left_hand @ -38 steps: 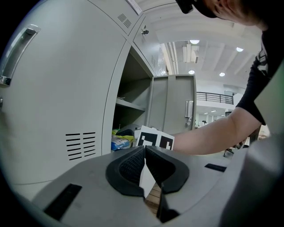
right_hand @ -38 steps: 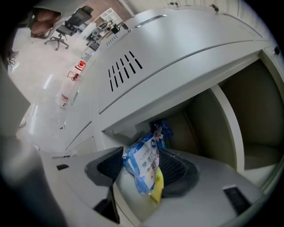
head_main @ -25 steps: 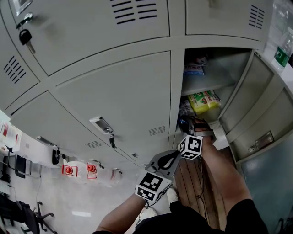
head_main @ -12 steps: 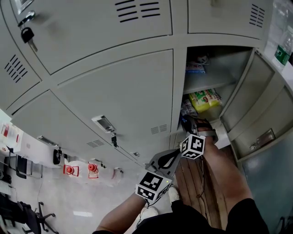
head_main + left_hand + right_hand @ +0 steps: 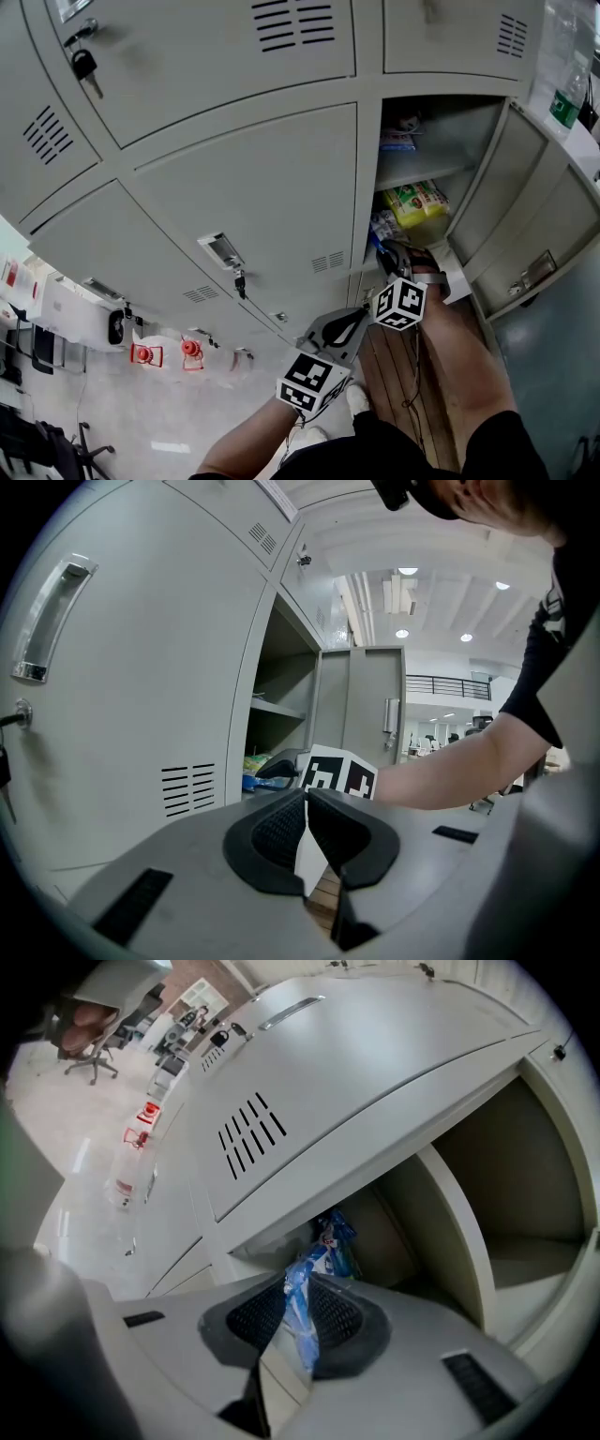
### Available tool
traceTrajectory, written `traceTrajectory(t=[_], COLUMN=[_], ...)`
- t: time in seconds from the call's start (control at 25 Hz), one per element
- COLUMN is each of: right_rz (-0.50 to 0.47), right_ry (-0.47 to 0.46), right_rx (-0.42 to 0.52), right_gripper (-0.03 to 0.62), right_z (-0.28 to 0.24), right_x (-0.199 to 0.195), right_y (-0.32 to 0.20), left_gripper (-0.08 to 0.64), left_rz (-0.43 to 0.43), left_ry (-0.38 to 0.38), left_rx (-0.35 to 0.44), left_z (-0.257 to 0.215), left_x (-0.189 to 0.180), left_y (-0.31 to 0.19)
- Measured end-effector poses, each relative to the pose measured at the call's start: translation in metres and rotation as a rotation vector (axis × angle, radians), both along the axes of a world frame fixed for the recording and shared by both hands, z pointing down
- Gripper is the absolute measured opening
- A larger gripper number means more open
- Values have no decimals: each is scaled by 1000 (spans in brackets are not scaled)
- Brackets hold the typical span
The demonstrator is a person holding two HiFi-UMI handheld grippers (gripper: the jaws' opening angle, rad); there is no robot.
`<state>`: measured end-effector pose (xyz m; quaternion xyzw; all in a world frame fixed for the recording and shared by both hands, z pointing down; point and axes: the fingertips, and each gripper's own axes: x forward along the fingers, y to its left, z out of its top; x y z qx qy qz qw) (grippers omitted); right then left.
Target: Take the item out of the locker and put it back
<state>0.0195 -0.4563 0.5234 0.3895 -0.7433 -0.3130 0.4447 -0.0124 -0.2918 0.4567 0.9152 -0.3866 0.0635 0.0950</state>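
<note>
Noting first a bank of grey metal lockers (image 5: 234,187), with one open compartment (image 5: 459,131) at the right of the head view and its door (image 5: 506,187) swung wide. Found inside: a grey shelf (image 5: 422,169) carrying a pale blue packet (image 5: 398,141), and below it a yellow-green packet (image 5: 417,202).

Observed the right gripper (image 5: 298,1302) at the mouth of the lower space, jaws just closed further and pinching a crinkled blue-and-clear plastic packet (image 5: 302,1335) between the pads. Confirmed the far end of that packet reaching into the locker, under the shelf, near the yellow-green one. Observed the left gripper (image 5: 307,803) held in front of the closed doors, jaws together, nothing in them.

Judged as early in the task: grasp made, item not yet clear of the compartment, removal and return both outstanding.

Regarding the gripped packet: thin soft film, blue with clear patches and touches of white and red print, too small to read. Gripped by one edge only, so likely to droop and swing once drawn clear of the locker.
</note>
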Motion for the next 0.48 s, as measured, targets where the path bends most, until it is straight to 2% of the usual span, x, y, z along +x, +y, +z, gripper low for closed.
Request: traceTrajectory(t=[0.48], right_rz=[112], right_ry=[-138], right_rx=[31], right_gripper=[124], right_z=[-39], right_x=[17], right_y=[58], left_gripper=[21], left_rz=[49], left_ry=[11], left_rx=[23], left_z=[-11], left_x=[-10], left_y=[42])
